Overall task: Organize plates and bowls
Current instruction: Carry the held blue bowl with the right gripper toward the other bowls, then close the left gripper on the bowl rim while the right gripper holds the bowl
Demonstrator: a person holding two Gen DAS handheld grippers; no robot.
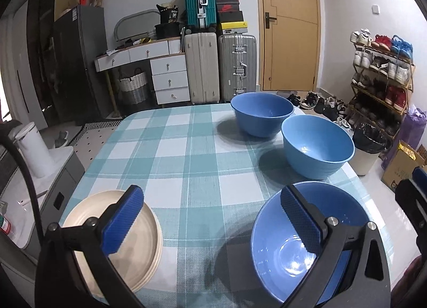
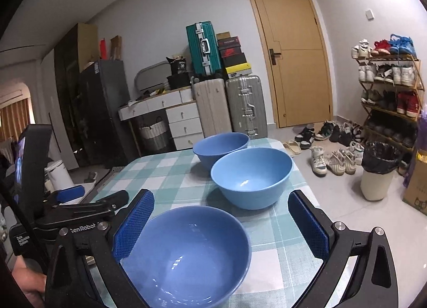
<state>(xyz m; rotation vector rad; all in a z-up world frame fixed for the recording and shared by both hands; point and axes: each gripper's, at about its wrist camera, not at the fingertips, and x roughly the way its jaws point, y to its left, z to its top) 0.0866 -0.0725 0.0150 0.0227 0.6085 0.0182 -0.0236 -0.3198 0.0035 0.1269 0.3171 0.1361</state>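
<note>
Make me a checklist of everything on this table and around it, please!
Surface: table under a checked cloth.
Job's things: three blue bowls, near bowl, middle bowl, far bowl; stack of cream plates.
Clutter: nothing seen on the cloth.
Grippers: left gripper open, empty; right gripper open, astride the near bowl, not gripping.
Cables: dark cable at the left edge.
Surroundings: suitcases, door, shoe rack, bin.

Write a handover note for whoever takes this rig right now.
Left tool: open, empty, between the plates and the near bowl.
Right tool: open wide, near bowl between its pads, not gripped.
Things: cream plates stacked at the table's near left; middle bowl and far bowl in a row behind.
Done: plates stacked.
Left: nest the three bowls.
</note>
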